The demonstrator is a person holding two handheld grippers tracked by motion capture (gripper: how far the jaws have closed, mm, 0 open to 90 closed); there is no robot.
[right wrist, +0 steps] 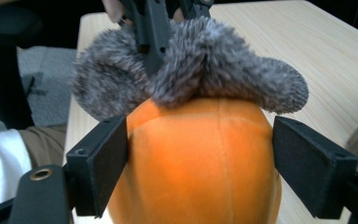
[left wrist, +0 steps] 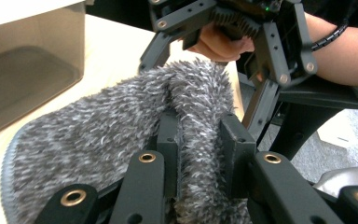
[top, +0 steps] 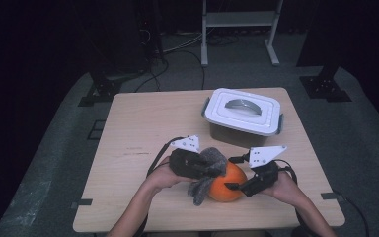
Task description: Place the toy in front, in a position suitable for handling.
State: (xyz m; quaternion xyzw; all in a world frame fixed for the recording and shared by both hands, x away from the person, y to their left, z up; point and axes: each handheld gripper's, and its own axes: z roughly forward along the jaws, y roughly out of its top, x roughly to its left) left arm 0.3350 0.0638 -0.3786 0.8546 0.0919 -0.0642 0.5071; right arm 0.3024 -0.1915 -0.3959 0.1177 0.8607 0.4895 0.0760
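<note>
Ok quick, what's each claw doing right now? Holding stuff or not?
Left gripper: closed, pinching the fuzzy grey cloth.
Right gripper: jaws either side of the orange plush ball; left pad touches it, right pad stands off. Looks open, not gripping.

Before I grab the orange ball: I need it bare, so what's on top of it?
A fuzzy grey cloth drapes over the orange ball, pinched by the left gripper; the ball's top is hidden.

Left hand-held gripper [top: 212, 170] pinching a grey fuzzy cloth [top: 208, 173] draped over an orange plush ball [top: 228, 183]; right hand-held gripper [top: 233, 174] flanking the ball. Lidded grey box [top: 243, 116] behind, on wooden counter [top: 138, 133].
</note>
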